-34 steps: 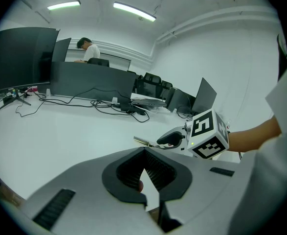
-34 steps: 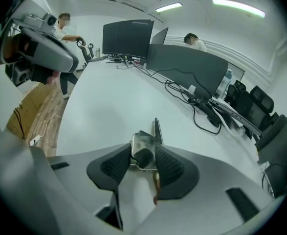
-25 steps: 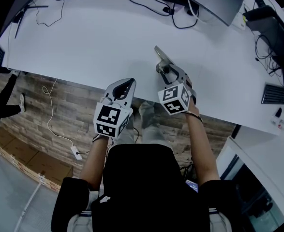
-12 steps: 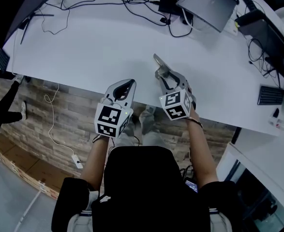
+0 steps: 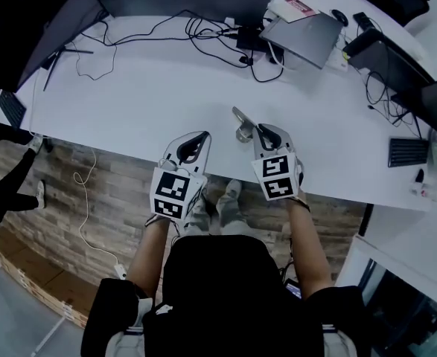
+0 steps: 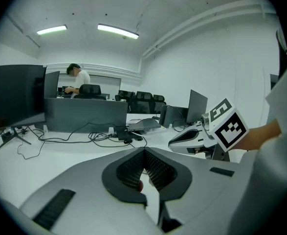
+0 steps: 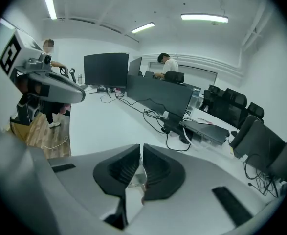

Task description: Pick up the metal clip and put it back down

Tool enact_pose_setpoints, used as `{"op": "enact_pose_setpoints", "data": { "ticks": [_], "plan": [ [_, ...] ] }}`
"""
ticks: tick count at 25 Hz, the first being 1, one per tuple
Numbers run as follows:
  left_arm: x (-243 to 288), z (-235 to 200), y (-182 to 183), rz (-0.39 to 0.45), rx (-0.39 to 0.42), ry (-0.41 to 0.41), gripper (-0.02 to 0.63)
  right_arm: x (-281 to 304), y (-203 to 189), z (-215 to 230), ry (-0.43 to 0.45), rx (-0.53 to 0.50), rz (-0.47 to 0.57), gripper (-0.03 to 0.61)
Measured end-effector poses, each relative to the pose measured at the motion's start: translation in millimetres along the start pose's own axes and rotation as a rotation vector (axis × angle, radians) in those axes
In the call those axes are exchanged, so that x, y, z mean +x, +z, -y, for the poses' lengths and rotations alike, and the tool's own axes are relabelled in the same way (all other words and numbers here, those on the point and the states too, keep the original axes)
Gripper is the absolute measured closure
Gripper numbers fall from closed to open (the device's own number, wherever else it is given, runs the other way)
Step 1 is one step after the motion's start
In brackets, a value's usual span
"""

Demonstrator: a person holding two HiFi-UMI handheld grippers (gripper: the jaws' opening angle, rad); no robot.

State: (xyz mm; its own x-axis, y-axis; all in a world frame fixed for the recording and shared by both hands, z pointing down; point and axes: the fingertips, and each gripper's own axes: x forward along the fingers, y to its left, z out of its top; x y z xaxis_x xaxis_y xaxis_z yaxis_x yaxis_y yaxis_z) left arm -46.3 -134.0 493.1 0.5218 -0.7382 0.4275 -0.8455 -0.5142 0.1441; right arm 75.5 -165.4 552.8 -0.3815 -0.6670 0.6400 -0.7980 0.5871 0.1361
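The grey-and-white left gripper (image 5: 198, 137) hangs over the front edge of the long white desk (image 5: 151, 88), its ribbed black pads (image 6: 157, 169) pressed together with nothing between them. Just to its right, the thin silver metal clip (image 5: 240, 119) juts up and leftward from the tip of the grey-and-white right gripper (image 5: 261, 129), over the desk near its front edge. That gripper's jaws have just been closing and now stand all but together, pinching the metal clip between their black pads; the two grippers sit side by side, near but apart.
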Motion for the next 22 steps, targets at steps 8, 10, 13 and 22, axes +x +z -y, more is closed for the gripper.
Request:
{"op": "enact_pose_setpoints", "data": {
  "ticks": [8, 10, 13, 22],
  "plan": [
    [-21, 15, 51, 0.094, 0.072, -0.02, 0.604, -57, 49, 19, -0.075, 0.092, 0.161, 0.554],
    [-27, 17, 65, 0.122, 0.092, -0.02, 0.604, -71, 62, 23, -0.094, 0.098, 0.207, 0.554],
    [-37, 20, 88, 0.166, 0.116, -0.02, 0.604, -93, 84, 28, -0.125, 0.09, 0.265, 0.554],
    [-69, 28, 148, 0.315, 0.194, -0.001, 0.604, -147, 131, 38, -0.197, 0.103, 0.399, 0.554]
  ]
}}
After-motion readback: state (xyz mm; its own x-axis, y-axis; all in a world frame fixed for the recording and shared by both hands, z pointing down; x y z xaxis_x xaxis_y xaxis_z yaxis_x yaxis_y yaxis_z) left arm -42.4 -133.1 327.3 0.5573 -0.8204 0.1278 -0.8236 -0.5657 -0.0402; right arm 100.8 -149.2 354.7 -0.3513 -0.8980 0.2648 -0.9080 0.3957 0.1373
